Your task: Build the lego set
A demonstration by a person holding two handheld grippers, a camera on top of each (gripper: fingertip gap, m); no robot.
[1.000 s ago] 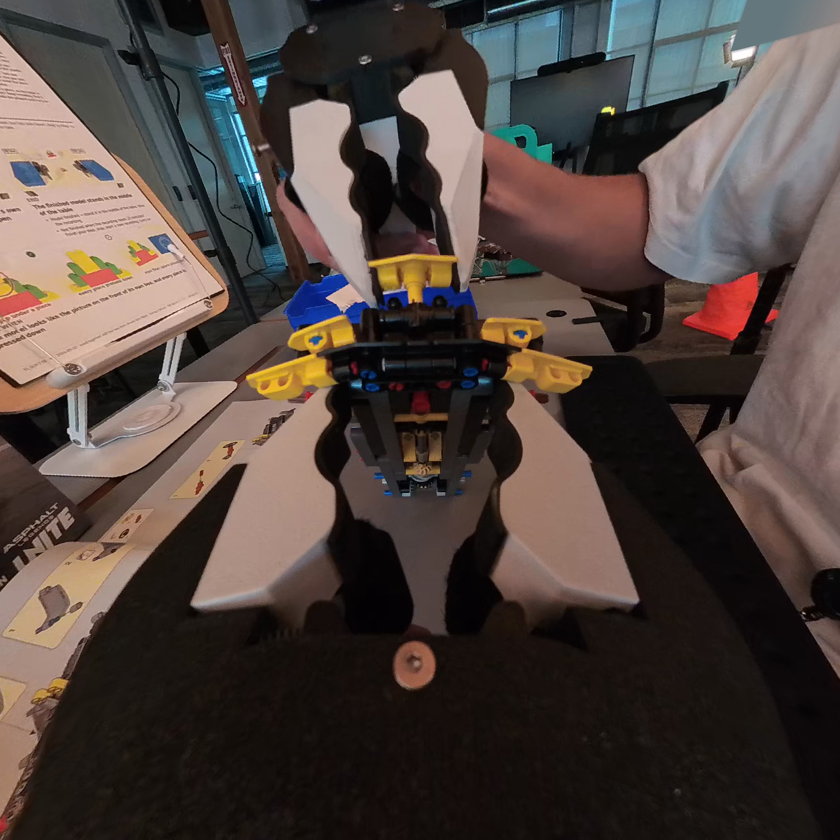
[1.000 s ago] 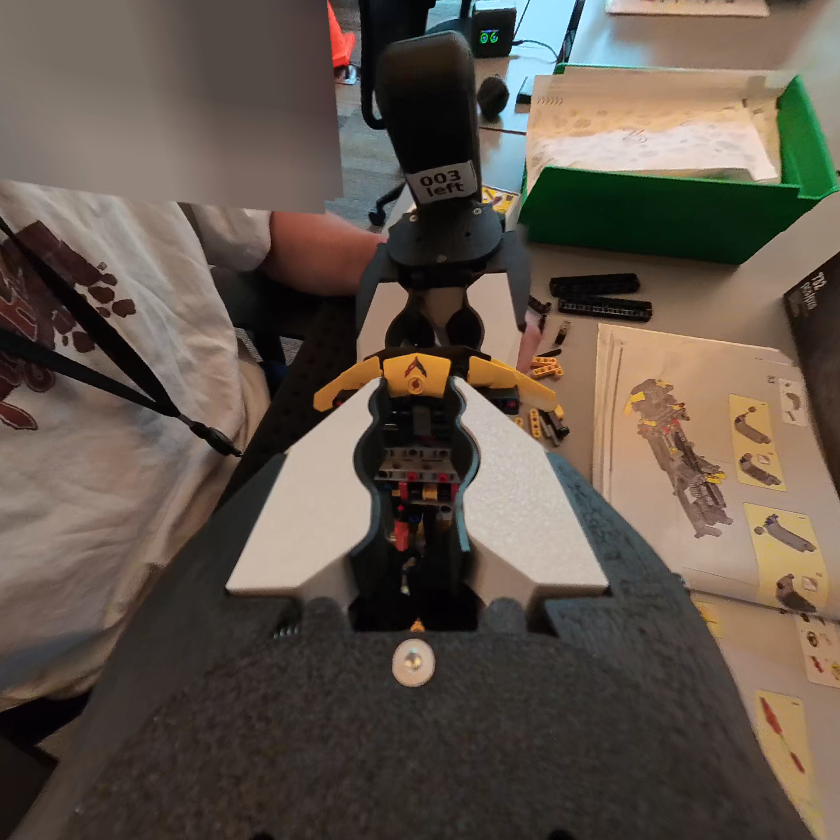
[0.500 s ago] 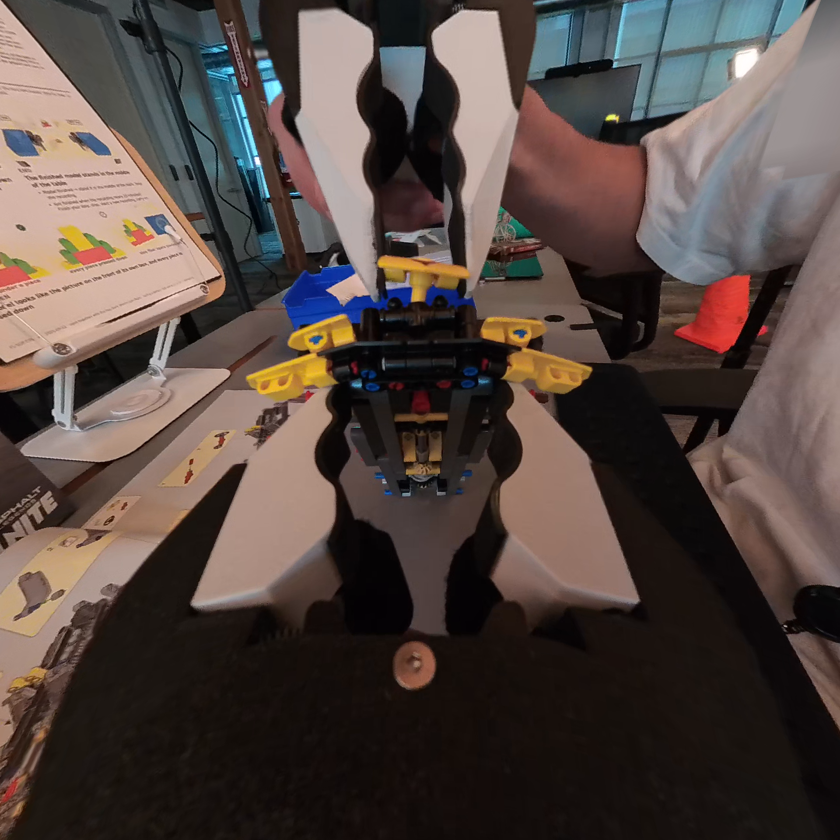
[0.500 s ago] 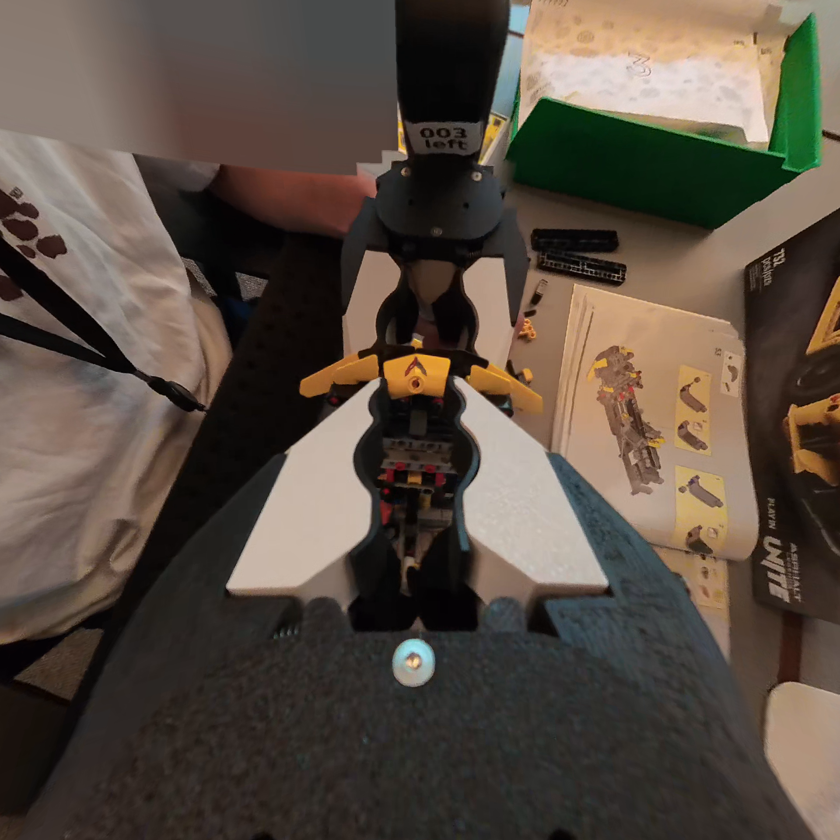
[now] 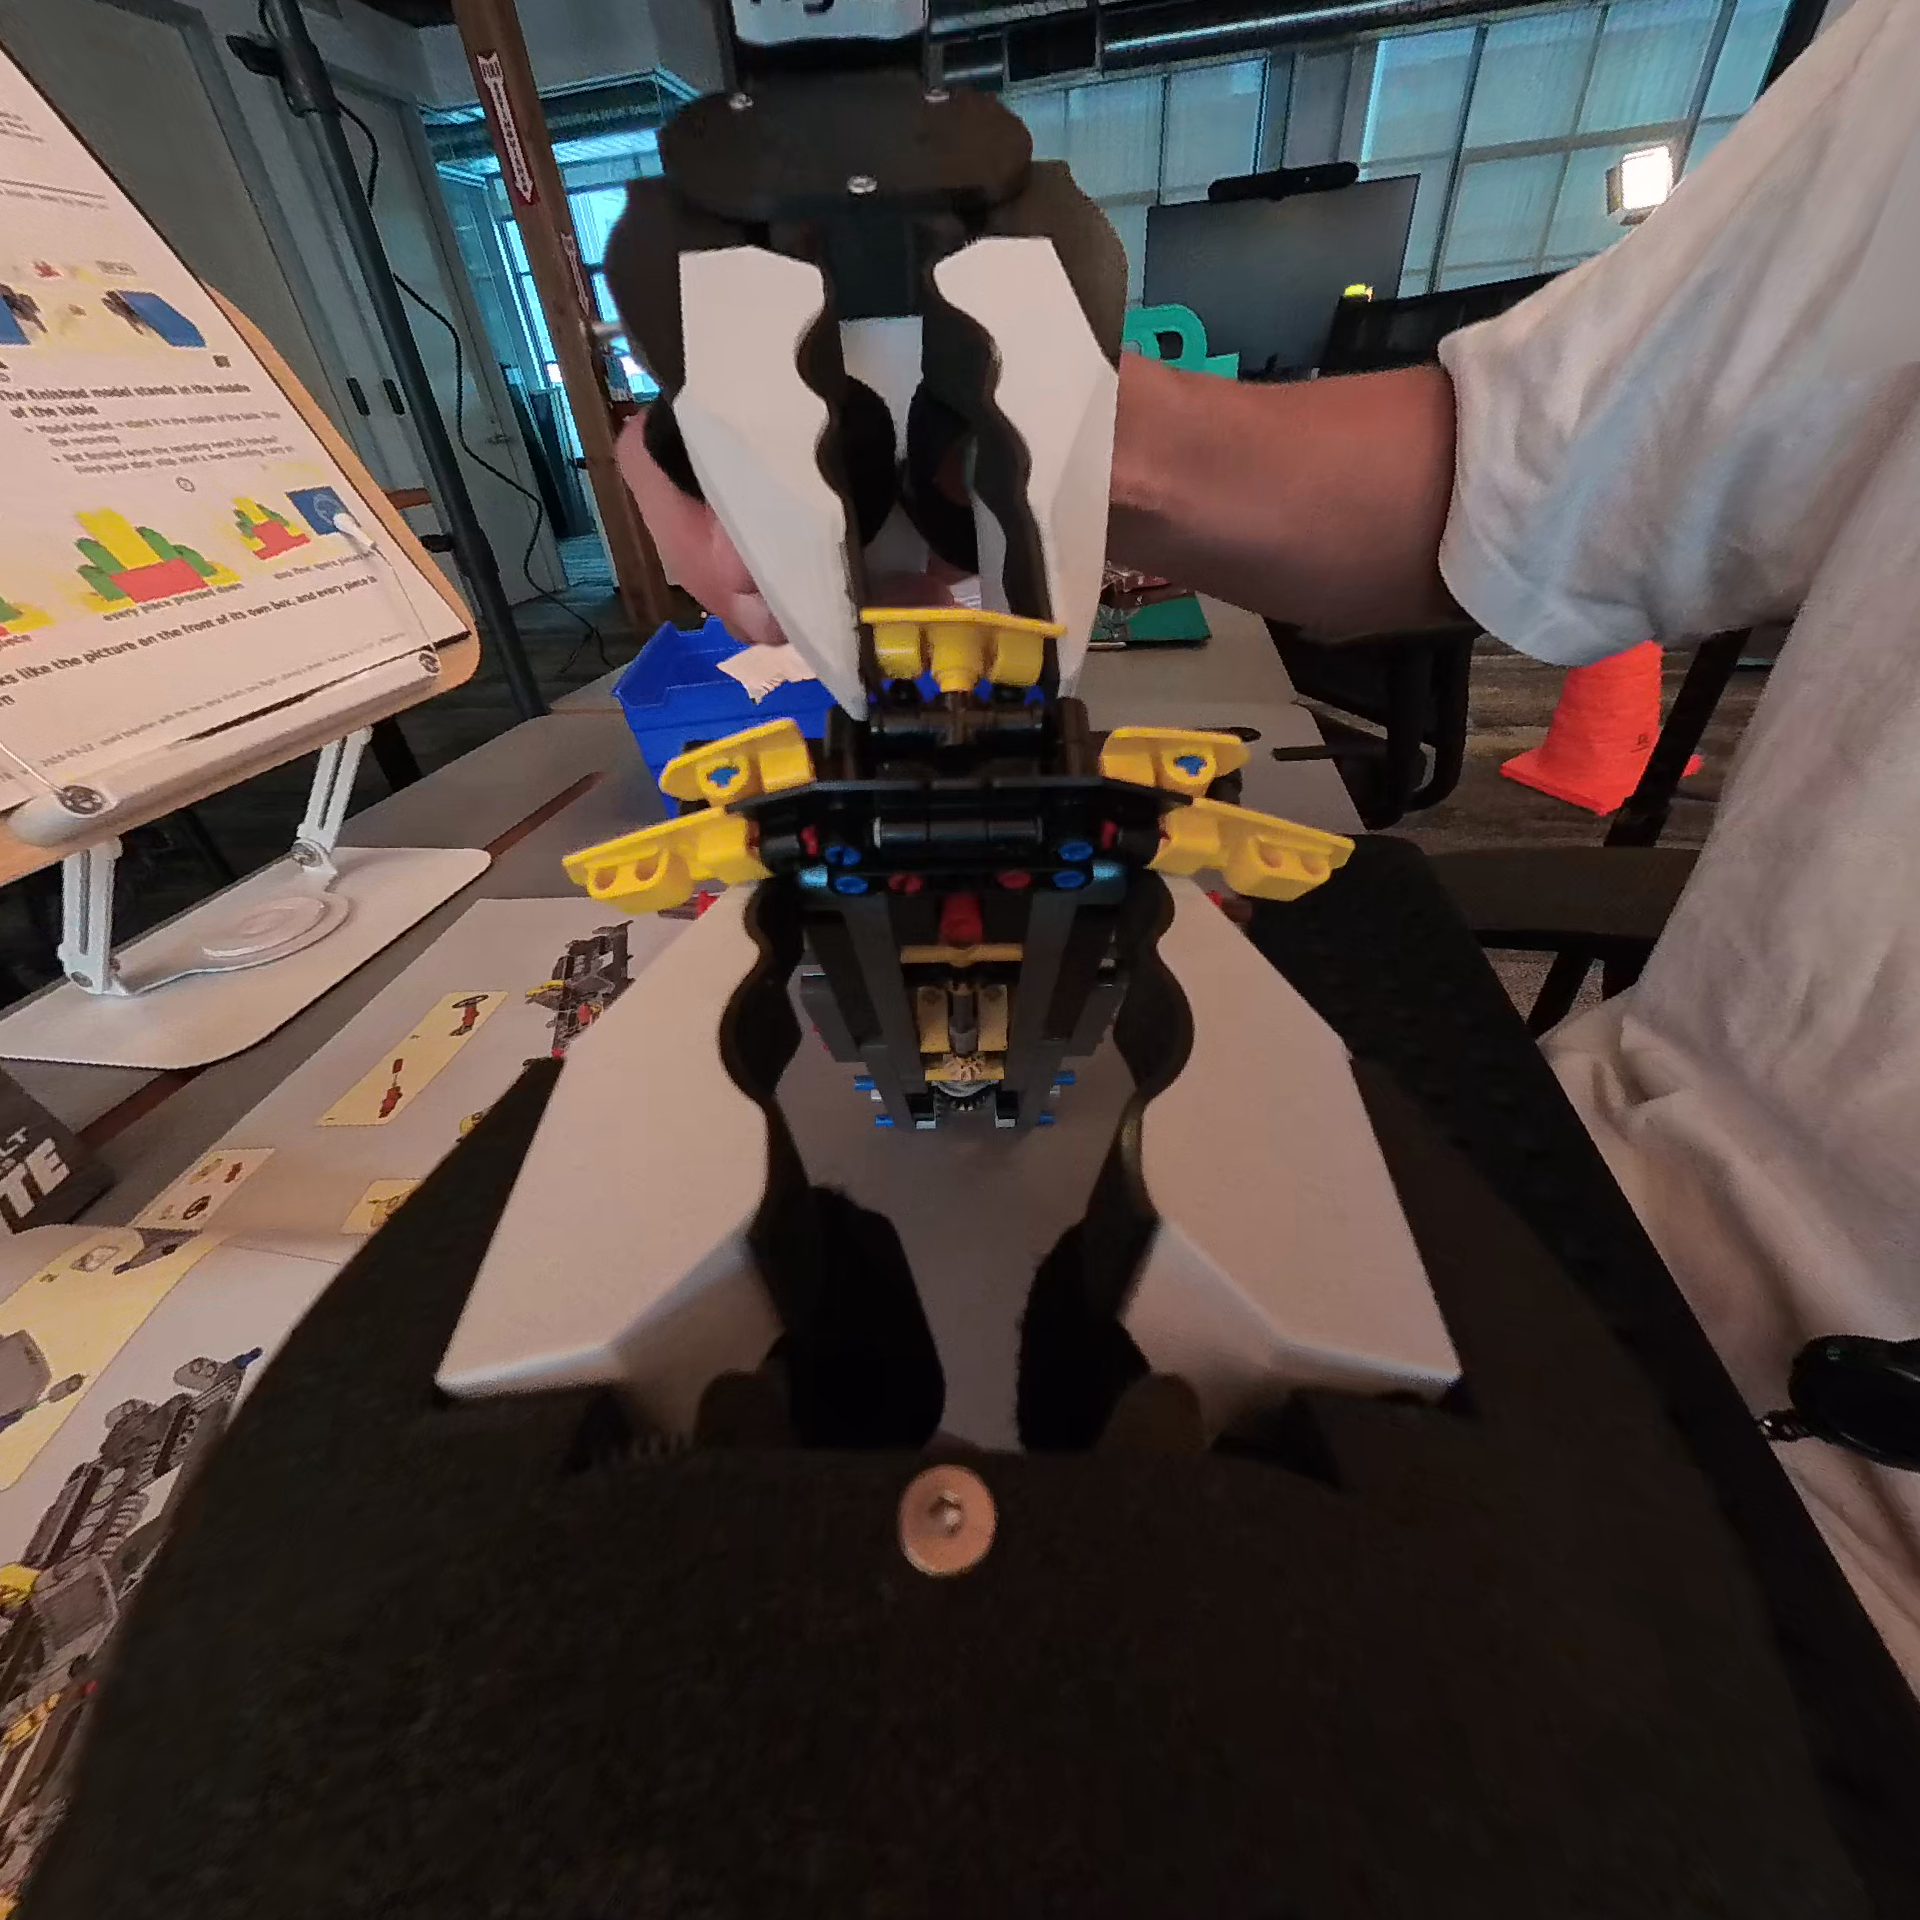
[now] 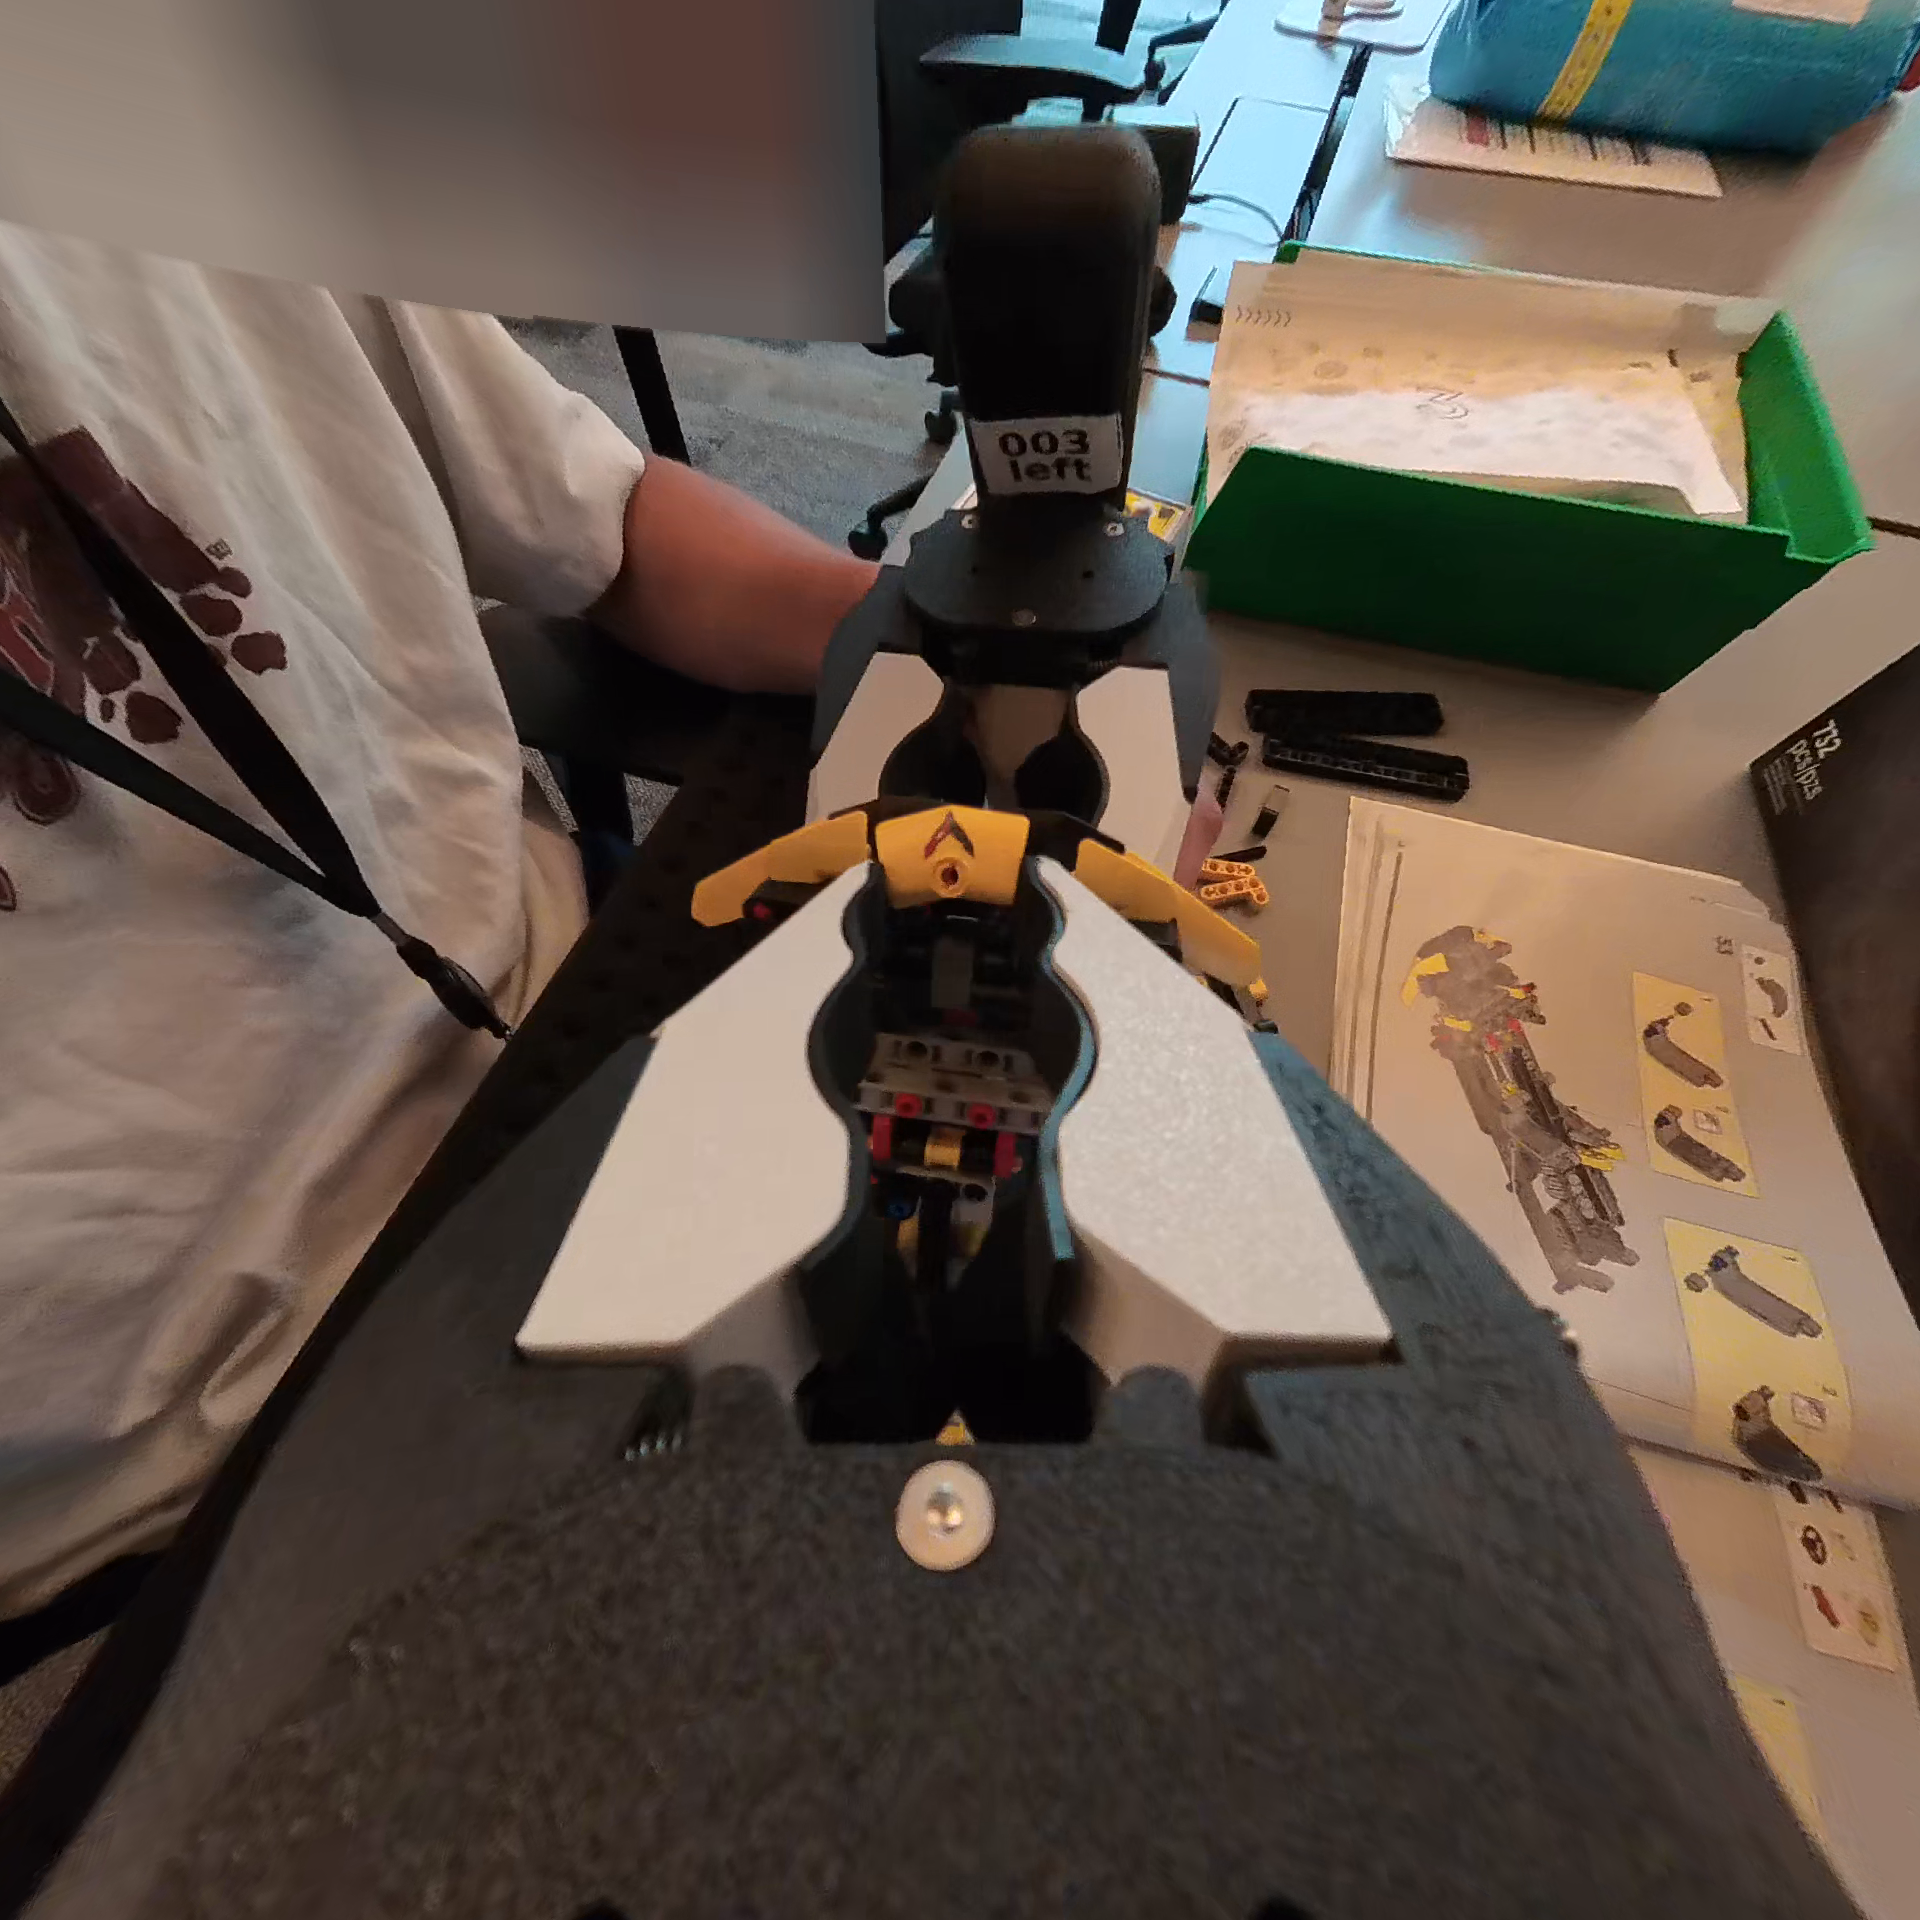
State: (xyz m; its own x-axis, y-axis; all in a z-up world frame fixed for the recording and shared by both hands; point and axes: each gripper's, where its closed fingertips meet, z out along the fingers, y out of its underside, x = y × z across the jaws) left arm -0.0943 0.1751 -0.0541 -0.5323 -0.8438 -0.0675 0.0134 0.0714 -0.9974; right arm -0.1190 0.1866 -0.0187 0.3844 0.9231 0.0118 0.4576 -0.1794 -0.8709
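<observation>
I hold the half-built lego car [image 5: 951,935] above the surface, near the open instruction booklet [image 6: 1579,1091], my left gripper [image 5: 951,997] clamped on one end and my right gripper [image 6: 951,935] on the other, apparently seating its yellow nose piece [image 5: 958,644], which likely needs a firm, straight push next.

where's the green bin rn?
In the right wrist view, the green bin sits upper right on the table, behind the loose black beams and the open instruction booklet, right of the left gripper.
</observation>
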